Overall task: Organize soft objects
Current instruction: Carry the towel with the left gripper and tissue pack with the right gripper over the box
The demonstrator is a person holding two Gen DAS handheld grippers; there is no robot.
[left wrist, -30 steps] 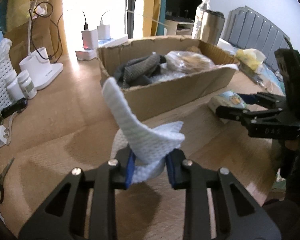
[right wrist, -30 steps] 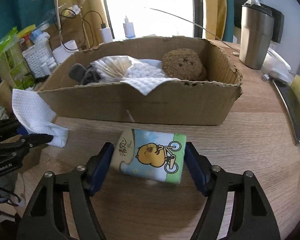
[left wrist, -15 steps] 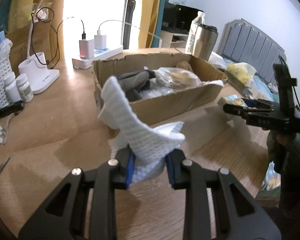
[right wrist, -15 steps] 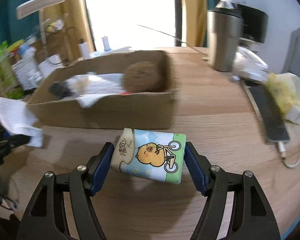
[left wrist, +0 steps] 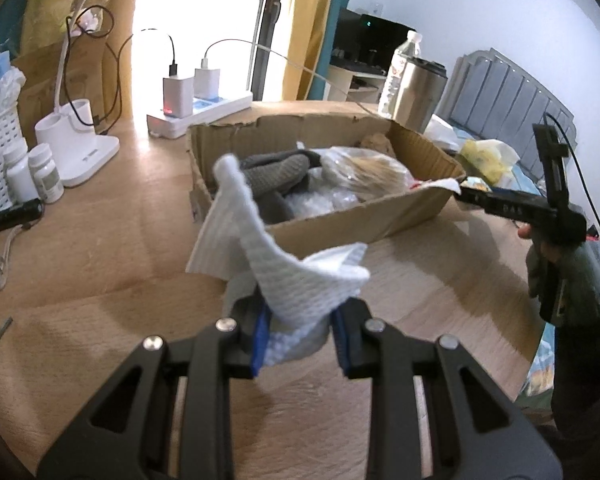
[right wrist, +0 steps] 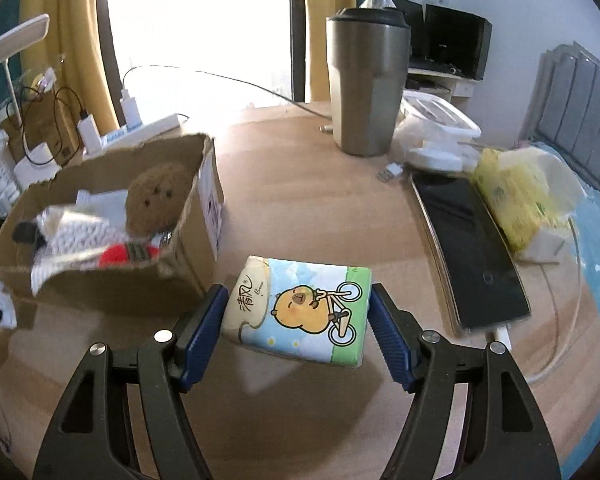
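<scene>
My left gripper (left wrist: 300, 340) is shut on a crumpled white cloth (left wrist: 284, 268) and holds it above the wooden table, in front of the cardboard box (left wrist: 340, 220). The box holds grey fabric (left wrist: 276, 172), a plastic bag and a brown plush toy (right wrist: 156, 196). My right gripper (right wrist: 296, 320) is shut on a tissue pack (right wrist: 300, 312) printed with a cartoon animal on a bicycle, held above the table to the right of the box (right wrist: 188, 272). The right gripper also shows in the left wrist view (left wrist: 512, 208) at the box's right end.
A steel tumbler (right wrist: 366, 84) and water bottle stand behind. A phone (right wrist: 468, 248), yellow tissue packet (right wrist: 516, 196) and a plastic container (right wrist: 436, 128) lie at right. Chargers on a power strip (left wrist: 196, 108), a white lamp base (left wrist: 76, 140), pill bottles (left wrist: 32, 176) and a white basket lie at left.
My right gripper has swung right with the tissue pack, past the box's right end. My left gripper has risen and drawn back a little with the cloth.
</scene>
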